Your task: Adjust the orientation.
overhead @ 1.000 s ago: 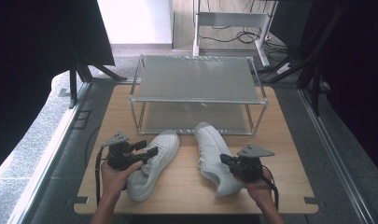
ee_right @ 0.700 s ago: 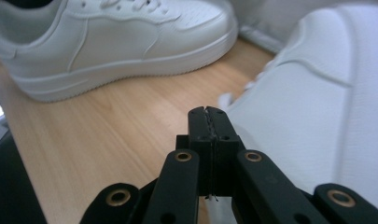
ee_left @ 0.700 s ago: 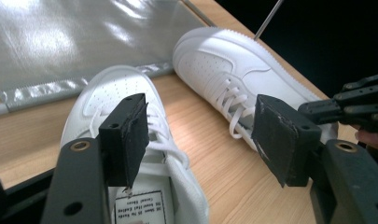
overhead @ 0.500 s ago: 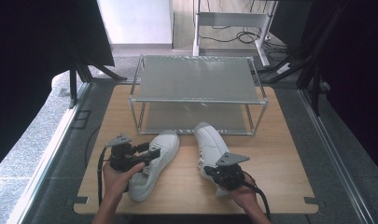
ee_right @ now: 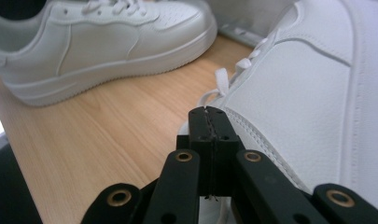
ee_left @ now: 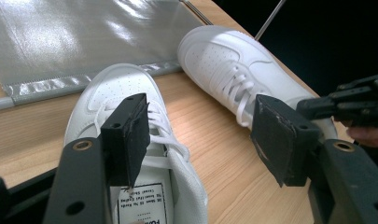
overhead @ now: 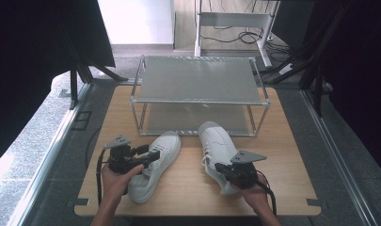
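- Sneakers, two white ones, lie side by side on the wooden surface (overhead: 291, 155) in front of a two-tier metal rack (overhead: 200, 89), toes toward the rack.
- The left sneaker (overhead: 155, 165) sits nearer my left hand, angled so its toe points up and to the right in the high view; its heel is toward me.
- The right sneaker (overhead: 217, 146) lies just beside it, its toe close to the rack's lower shelf, the two toes near each other but apart.
- My left gripper (overhead: 141, 155) hovers over the left sneaker with its jaws standing wide; in the left gripper view one pad (ee_left: 130, 135) is above the laces and tongue, the other out over bare wood, and neither presses on anything that I can see.
- My right gripper (overhead: 224, 170) is at the heel end of the right sneaker, low by its side.
- In the right gripper view its jaws are pressed flat together with nothing between them, right next to the sneaker's white side panel (ee_right: 308, 107); I cannot tell whether they touch it.
- The left sneaker shows farther off in that view.
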